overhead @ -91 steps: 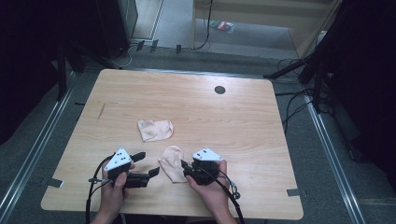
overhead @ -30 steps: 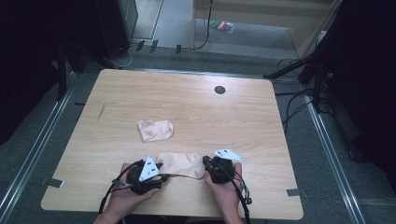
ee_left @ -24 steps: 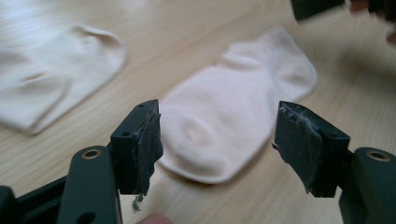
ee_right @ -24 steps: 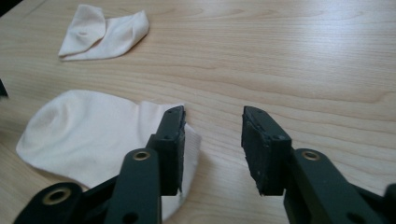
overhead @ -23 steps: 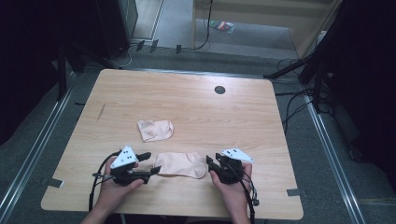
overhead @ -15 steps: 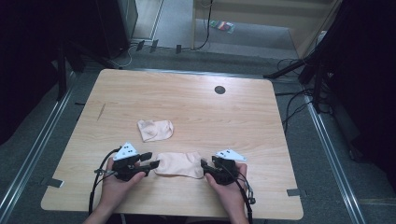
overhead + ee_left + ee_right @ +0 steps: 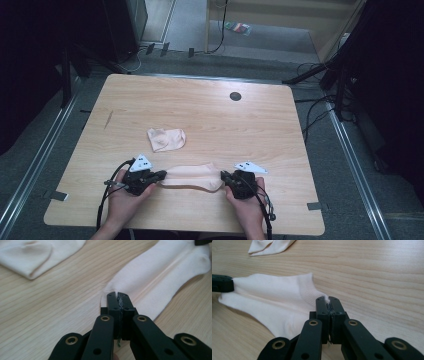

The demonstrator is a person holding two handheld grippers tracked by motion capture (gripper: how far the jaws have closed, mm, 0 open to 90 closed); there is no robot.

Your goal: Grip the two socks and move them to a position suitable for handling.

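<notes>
Near worktop (image 7: 200, 105) front edge: sock (image 7: 192, 177) stretched flat between tongs. Left tongs (image 7: 117, 297) just clamped on one end, right tongs (image 7: 327, 301) on cuff end. Second sock (image 7: 166, 139) lies beyond, apart. Advice: keep tension even, avoid twisting fabric.

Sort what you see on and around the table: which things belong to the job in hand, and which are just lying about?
In the job:
- stretched sock
- left gripper, shut on one end
- right gripper, shut on the other end

Lying about:
- folded sock
- black round plug in the table
- small packet on the floor
</notes>
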